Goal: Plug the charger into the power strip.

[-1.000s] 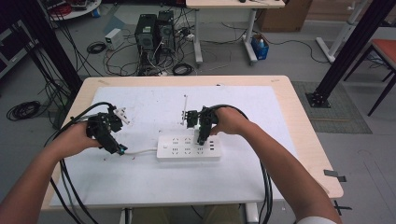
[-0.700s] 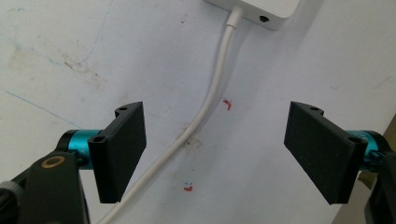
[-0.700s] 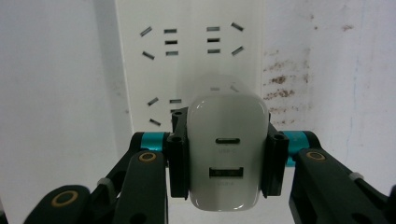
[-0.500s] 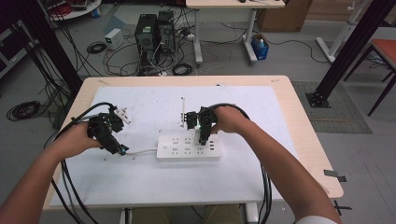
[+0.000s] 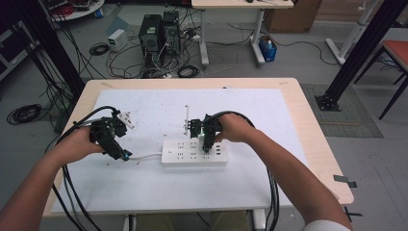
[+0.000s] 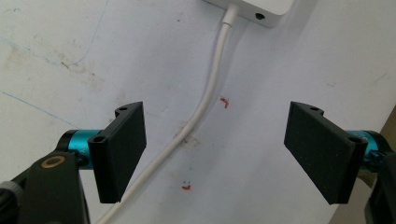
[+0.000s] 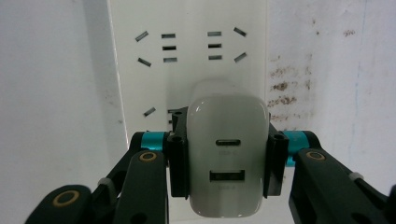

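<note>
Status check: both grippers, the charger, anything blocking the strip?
Right gripper shut on white USB charger, over power strip. Left gripper open, straddling strip's cord. Sockets ahead look clear.

White cord (image 6: 205,107) between spread left tongs (image 6: 212,156)

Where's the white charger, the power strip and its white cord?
white charger (image 7: 227,158): right gripper view, its face with two ports.
power strip (image 5: 185,152): high view, its top face.
white cord (image 6: 212,88): left gripper view, middle of its run.
</note>
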Action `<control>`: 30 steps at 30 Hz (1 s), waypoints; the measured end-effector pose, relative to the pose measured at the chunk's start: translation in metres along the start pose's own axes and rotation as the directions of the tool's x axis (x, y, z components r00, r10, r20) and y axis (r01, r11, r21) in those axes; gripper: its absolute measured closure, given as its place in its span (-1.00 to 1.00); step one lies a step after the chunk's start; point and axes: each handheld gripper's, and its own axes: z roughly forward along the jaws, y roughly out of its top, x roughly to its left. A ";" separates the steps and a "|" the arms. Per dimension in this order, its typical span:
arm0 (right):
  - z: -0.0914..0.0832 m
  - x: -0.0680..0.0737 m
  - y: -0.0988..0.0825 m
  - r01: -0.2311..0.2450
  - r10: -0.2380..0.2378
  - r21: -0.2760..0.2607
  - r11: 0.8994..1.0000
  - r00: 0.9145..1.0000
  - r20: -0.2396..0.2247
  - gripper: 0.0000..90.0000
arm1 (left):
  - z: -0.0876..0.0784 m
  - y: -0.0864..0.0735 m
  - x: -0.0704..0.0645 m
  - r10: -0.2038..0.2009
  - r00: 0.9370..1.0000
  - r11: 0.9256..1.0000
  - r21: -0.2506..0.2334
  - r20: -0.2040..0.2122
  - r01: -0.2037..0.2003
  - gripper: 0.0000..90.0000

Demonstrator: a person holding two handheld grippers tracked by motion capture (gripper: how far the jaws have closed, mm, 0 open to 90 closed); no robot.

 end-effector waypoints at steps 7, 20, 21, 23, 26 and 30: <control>0.001 -0.014 -0.003 -0.015 0.013 -0.029 0.999 0.997 -0.082 0.39 | 0.001 -0.001 0.003 -0.010 1.000 1.000 0.001 0.002 0.010 -0.53; 0.003 0.002 0.007 0.049 -0.050 0.044 0.998 0.999 0.012 0.39 | 0.002 -0.002 0.003 -0.012 1.000 1.000 -0.003 0.005 0.012 -0.53; 0.003 0.004 0.009 0.057 -0.058 0.061 0.997 0.998 0.023 0.39 | 0.003 -0.002 0.003 -0.018 1.000 1.000 -0.009 0.007 0.019 -0.53; 0.004 0.005 0.010 0.056 -0.058 0.068 0.996 0.998 0.026 0.39 | 0.002 -0.002 0.002 -0.014 1.000 1.000 -0.008 0.005 0.014 -0.53; 0.004 0.000 0.009 0.033 -0.033 0.054 0.998 0.999 0.002 0.39 | 0.001 -0.002 0.003 -0.015 1.000 1.000 -0.009 0.005 0.015 -0.53; 0.005 -0.013 0.006 -0.029 0.031 0.032 0.999 0.996 -0.088 0.39 | 0.001 -0.004 0.004 -0.025 1.000 1.000 -0.016 0.005 0.025 -0.53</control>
